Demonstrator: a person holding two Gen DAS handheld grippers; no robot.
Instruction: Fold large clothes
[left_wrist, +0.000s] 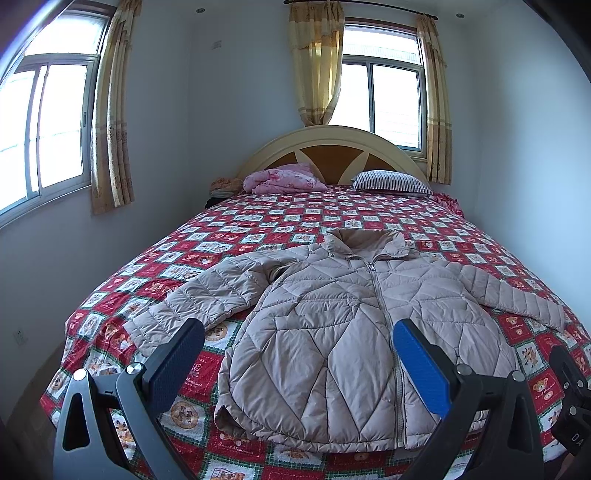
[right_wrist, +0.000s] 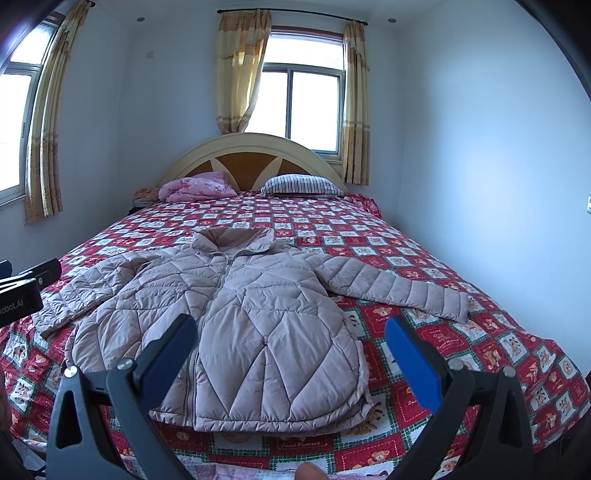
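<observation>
Jacket (left_wrist: 332, 332): beige, quilted, zipped, lying flat front-up on near half of bed (left_wrist: 258, 210), collar far, sleeves spread left and right. Left gripper (left_wrist: 295, 354) and right gripper (right_wrist: 291, 350): above near hem, jaws wide open, holding nothing.

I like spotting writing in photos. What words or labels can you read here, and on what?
"obot.AI", start cut off: on the left tool, seen from the right.
"DA", cut off: on the right tool, seen from the left.
"Sweet Memories": on a bedspread square.
Other bedspread script: too small.
</observation>
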